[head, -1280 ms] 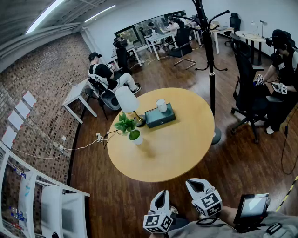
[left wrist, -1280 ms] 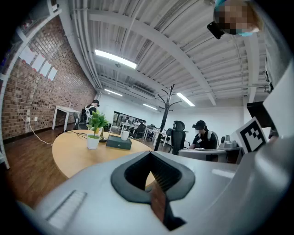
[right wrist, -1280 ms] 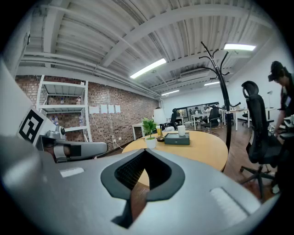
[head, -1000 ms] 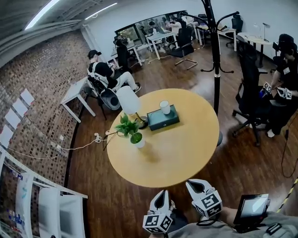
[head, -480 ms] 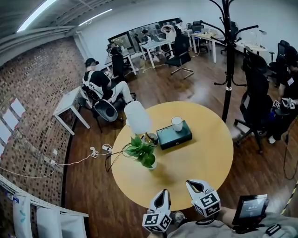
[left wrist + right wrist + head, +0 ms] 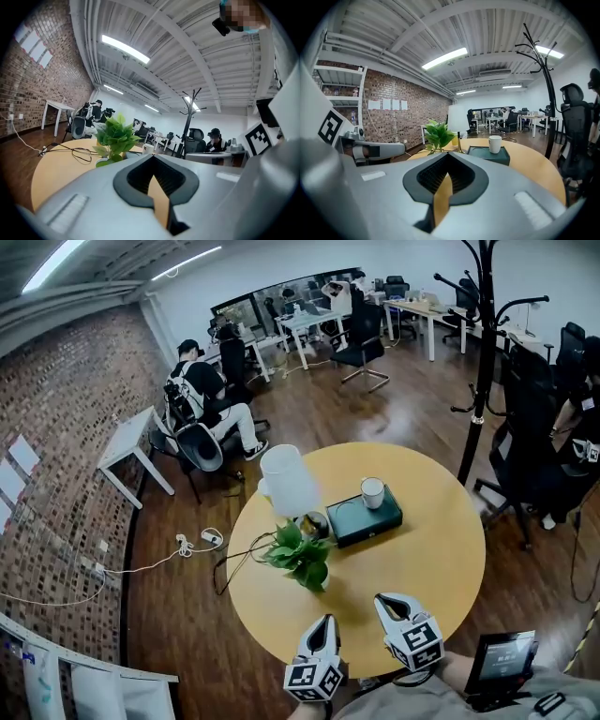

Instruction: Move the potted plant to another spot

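Observation:
The potted plant (image 6: 302, 561), green leaves in a small white pot, stands on the round yellow table (image 6: 441, 563) left of centre, in front of a white lamp (image 6: 289, 482). My left gripper (image 6: 324, 622) and right gripper (image 6: 391, 600) hang side by side over the table's near edge, short of the plant, both shut and empty. In the left gripper view the plant (image 6: 115, 138) rises just beyond the closed left gripper (image 6: 152, 160). In the right gripper view the plant (image 6: 438, 135) stands ahead and slightly left of the closed right gripper (image 6: 446, 157).
A dark green box (image 6: 366, 518) with a white cup (image 6: 373, 491) on it lies right of the lamp. A cable (image 6: 75, 152) trails over the table's left side. A coat stand (image 6: 483, 352), office chairs and seated people surround the table.
The table and plant have come closer and lower in the head view. Both grippers, earlier over the floor, now reach over the table's near edge. Their jaws look the same.

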A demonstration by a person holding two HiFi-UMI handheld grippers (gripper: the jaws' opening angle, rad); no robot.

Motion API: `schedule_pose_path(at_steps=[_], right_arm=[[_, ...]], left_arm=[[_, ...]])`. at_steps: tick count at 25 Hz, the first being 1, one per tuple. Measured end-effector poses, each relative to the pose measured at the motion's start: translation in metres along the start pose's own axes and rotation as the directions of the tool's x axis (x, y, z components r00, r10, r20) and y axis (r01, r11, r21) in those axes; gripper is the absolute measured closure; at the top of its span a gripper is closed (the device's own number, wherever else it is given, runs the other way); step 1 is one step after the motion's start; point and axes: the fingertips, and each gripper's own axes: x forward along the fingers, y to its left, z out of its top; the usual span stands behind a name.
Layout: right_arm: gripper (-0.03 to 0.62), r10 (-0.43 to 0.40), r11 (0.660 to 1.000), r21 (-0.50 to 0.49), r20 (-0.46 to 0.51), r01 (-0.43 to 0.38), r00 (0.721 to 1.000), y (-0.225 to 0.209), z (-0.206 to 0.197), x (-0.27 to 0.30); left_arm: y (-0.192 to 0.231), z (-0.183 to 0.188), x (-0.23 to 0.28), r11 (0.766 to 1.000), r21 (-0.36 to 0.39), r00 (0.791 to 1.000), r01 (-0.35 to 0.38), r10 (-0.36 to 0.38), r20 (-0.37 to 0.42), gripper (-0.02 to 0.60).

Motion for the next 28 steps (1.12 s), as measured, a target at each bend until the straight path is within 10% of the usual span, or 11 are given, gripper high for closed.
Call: schedule_pose_path(at_steps=[13,28], right_arm=[[0.592,0.076,0.997,-0.024,-0.023,-0.076,0.997,-0.04,0.004,0.048],[0.592,0.172,0.985,0.011,-0.209,-0.173,0.963,-0.051,-0.09,0.131]], left_arm=[[0.023,0.001,0.053,0.995,0.01,0.995,-0.094,0.094,-0.012,0.58],[0.084,-0.095,0.079,0.972,-0.027,0.958,-0.234,0.226,-0.176,0.58]])
